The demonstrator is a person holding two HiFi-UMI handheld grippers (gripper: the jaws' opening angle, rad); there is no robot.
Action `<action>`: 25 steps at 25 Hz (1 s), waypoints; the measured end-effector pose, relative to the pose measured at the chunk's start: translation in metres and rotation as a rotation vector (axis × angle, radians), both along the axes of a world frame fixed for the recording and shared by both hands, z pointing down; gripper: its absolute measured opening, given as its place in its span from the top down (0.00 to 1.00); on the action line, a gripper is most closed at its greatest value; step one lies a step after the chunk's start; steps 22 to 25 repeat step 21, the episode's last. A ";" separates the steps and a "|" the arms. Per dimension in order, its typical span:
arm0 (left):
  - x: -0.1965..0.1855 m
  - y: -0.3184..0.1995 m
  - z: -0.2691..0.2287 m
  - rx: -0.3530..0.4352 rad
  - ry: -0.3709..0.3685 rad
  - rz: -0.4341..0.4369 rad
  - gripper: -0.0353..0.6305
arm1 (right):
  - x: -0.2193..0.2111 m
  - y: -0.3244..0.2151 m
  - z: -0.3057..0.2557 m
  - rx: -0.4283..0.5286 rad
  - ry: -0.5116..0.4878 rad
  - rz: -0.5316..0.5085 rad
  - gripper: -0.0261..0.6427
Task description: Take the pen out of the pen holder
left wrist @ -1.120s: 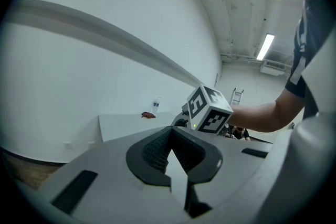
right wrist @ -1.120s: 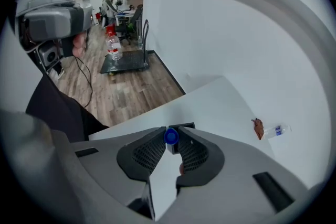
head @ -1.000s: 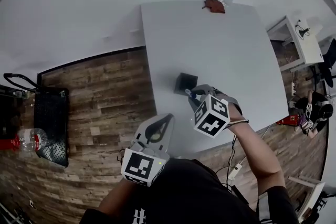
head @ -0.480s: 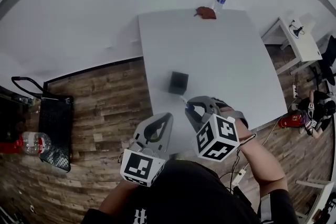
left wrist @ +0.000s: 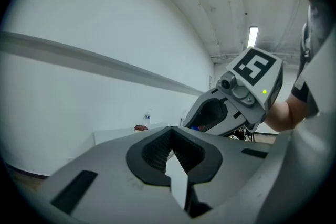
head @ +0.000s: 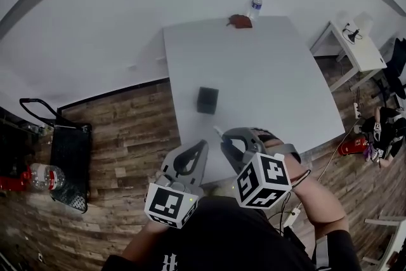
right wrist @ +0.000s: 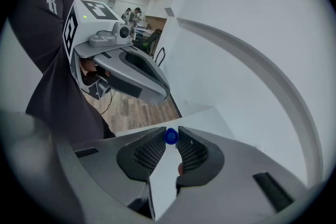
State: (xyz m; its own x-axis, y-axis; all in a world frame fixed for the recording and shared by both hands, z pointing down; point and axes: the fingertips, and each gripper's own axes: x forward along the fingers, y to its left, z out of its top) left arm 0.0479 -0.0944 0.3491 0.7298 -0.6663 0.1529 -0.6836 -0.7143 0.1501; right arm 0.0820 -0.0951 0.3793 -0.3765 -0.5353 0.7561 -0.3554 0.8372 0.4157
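The left tool [head: 203, 144] is nearest, over the near edge of the white surface [head: 279, 79], on the near side of the pen holder [head: 207, 100] and well apart from it. Its jaws are clenched, tips meeting, with nothing between them. Just to its right the right tool [head: 226, 136] also sits on the near side of the pen holder and apart from it. Its jaws are clamped on the pen [right wrist: 170, 136]: the right gripper view shows the pen's round blue end pinched between the two ribbed pads [right wrist: 148, 152]. In the head view a pale bit of the pen pokes out of the jaw tips towards the pen holder. The pen is thus clear of the pen holder, carried above the near part of the surface.

The pen holder, a small dark square box, stands upright near the surface's left edge. Beyond it, at the far edge, lies a brown object [head: 240, 21], with a clear water bottle [head: 254, 7] just past it against the white wall. Left of the pen holder, down on the wood floor [head: 133, 117], stands a black cart [head: 66, 152].
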 end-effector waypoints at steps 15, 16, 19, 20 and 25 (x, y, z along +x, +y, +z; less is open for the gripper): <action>0.010 -0.005 0.000 0.014 -0.037 -0.023 0.94 | 0.009 -0.002 0.015 -0.036 -0.024 -0.008 0.85; 0.010 -0.006 -0.001 0.014 -0.038 -0.025 0.94 | 0.009 -0.003 0.015 -0.036 -0.024 -0.007 0.85; 0.008 -0.006 0.001 0.013 -0.042 -0.025 0.94 | 0.008 -0.003 0.016 -0.036 -0.023 -0.008 0.85; 0.008 -0.005 0.002 0.012 -0.044 -0.024 0.94 | 0.007 -0.002 0.016 -0.036 -0.022 -0.008 0.85; 0.007 -0.005 0.003 0.012 -0.046 -0.023 0.94 | 0.006 -0.001 0.017 -0.037 -0.022 -0.008 0.85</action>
